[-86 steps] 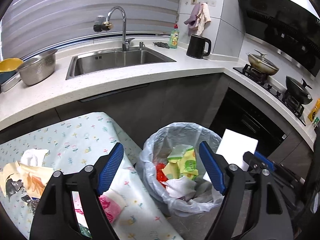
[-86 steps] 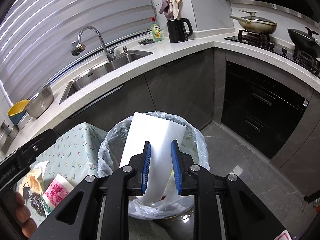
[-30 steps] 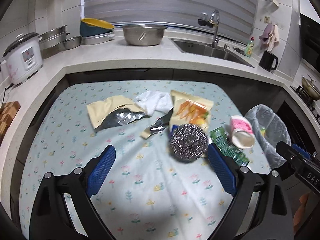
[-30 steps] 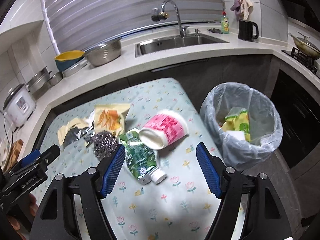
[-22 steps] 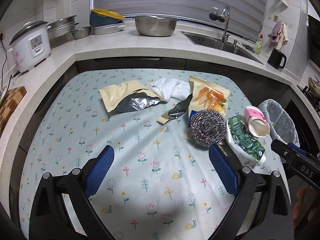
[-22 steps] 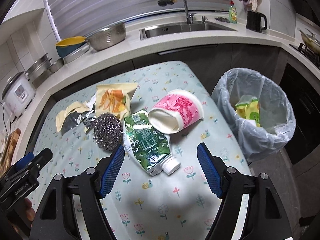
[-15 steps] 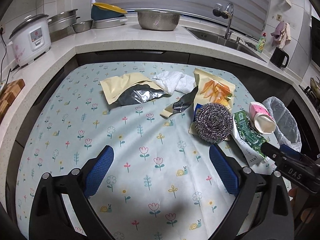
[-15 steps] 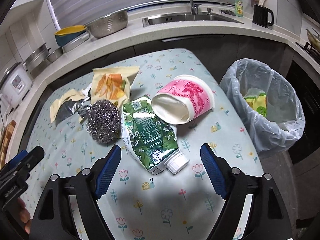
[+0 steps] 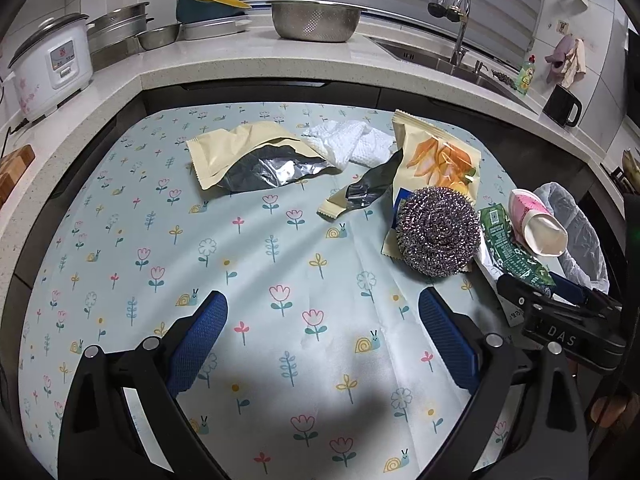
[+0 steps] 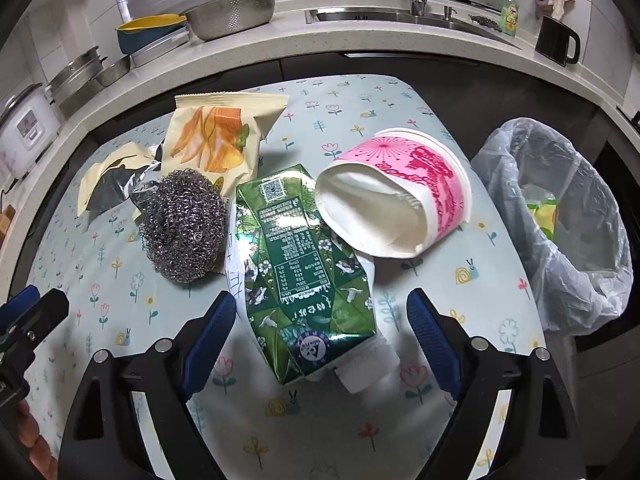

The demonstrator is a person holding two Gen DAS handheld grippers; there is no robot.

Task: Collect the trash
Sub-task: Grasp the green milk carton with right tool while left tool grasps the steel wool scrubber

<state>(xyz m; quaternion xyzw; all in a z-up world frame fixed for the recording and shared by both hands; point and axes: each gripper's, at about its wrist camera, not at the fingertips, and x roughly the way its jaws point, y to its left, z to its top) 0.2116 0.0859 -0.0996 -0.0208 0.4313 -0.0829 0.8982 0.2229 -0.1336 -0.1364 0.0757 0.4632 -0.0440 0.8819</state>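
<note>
right claw (image 10: 320,336) spread wide around the green carton (image 10: 300,276) on the desk (image 10: 440,436); left claw (image 9: 322,336) spread, empty.

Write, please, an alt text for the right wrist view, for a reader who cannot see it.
The open right claw hangs over a flattened green carton on a flowered tablecloth. Around the carton lie a steel scourer, a tipped pink cup and an orange snack bag; a lined trash bin stands right.

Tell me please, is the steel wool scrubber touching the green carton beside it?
Touching. In the right wrist view the steel wool scrubber presses against the green carton's left edge with no tablecloth visible between them.
</note>
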